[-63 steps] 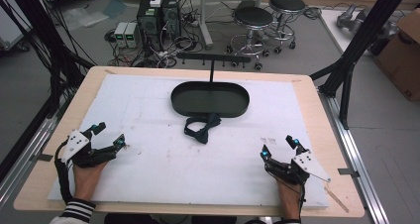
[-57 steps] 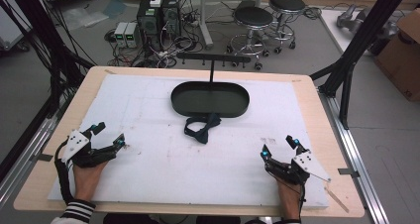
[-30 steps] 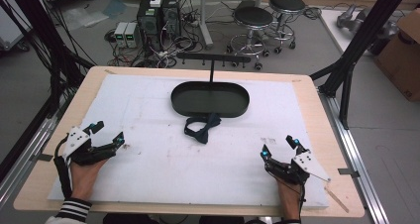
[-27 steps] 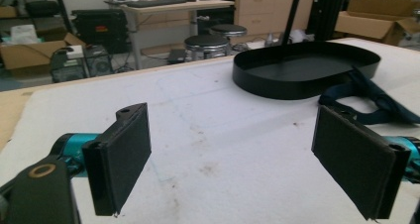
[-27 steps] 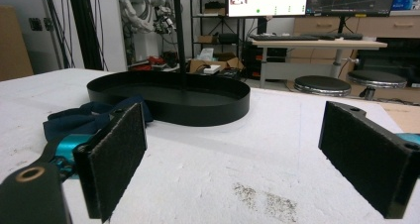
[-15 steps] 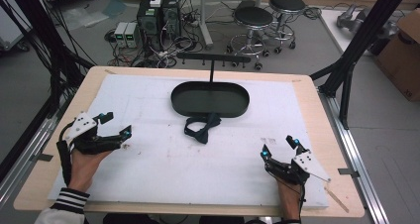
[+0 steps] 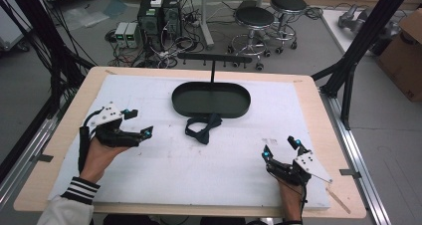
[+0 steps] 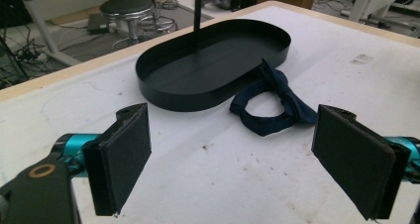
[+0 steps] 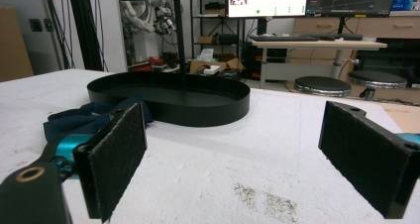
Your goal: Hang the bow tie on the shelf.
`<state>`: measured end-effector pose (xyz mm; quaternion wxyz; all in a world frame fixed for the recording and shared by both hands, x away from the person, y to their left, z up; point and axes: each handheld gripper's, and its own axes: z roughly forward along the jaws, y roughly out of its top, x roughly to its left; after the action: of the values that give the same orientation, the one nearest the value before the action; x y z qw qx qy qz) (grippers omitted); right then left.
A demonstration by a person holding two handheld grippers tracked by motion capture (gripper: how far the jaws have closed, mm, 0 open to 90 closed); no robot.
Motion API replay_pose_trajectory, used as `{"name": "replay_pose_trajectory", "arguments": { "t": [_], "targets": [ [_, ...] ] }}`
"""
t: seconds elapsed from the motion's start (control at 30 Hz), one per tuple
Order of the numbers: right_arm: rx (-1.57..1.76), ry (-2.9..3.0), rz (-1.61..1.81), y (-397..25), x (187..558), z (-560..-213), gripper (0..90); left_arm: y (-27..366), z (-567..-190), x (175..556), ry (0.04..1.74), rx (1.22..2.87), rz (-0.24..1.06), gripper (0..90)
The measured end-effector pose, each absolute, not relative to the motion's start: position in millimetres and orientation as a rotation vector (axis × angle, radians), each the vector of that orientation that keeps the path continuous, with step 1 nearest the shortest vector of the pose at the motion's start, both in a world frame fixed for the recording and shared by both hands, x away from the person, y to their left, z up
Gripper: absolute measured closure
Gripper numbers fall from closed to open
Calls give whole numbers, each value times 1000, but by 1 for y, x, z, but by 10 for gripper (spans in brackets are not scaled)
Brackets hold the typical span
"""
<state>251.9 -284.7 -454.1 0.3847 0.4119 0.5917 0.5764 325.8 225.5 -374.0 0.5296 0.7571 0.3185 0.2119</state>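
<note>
A dark blue bow tie (image 7: pixel 203 127) lies on the white mat just in front of a black oval tray (image 7: pixel 211 99) with an upright post. In the left gripper view the bow tie (image 8: pixel 272 104) lies ahead and to the right, next to the tray (image 8: pixel 213 60). My left gripper (image 7: pixel 138 123) is open, raised over the mat's left part and pointing toward the bow tie. My right gripper (image 7: pixel 281 148) rests open near the front right of the mat. The right gripper view shows the bow tie (image 9: pixel 79 117) behind its left jaw and the tray (image 9: pixel 171 104) beyond.
The white mat (image 7: pixel 199 160) covers a wooden table (image 7: pixel 59 135). A black T-shaped rack (image 7: pixel 214 59) rises from the tray. Stools, computers and cables stand on the floor beyond the far edge. Black frame posts flank the table.
My left gripper has lifted off the left edge and moved forward and to the right, toward the bow tie. The right gripper has stayed in place.
</note>
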Motion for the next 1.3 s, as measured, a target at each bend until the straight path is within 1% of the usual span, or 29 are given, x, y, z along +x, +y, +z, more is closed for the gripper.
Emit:
{"name": "replay_pose_trajectory", "arguments": {
  "t": [0.77, 1.3],
  "targets": [
    [1050, 1508, 1473, -285, 252, -454, 102, 163, -365, 351, 746, 1951, 371, 160],
    [1054, 1502, 1479, -286, 252, -454, 102, 127, -378, 372, 803, 2057, 292, 166]
  ]
}}
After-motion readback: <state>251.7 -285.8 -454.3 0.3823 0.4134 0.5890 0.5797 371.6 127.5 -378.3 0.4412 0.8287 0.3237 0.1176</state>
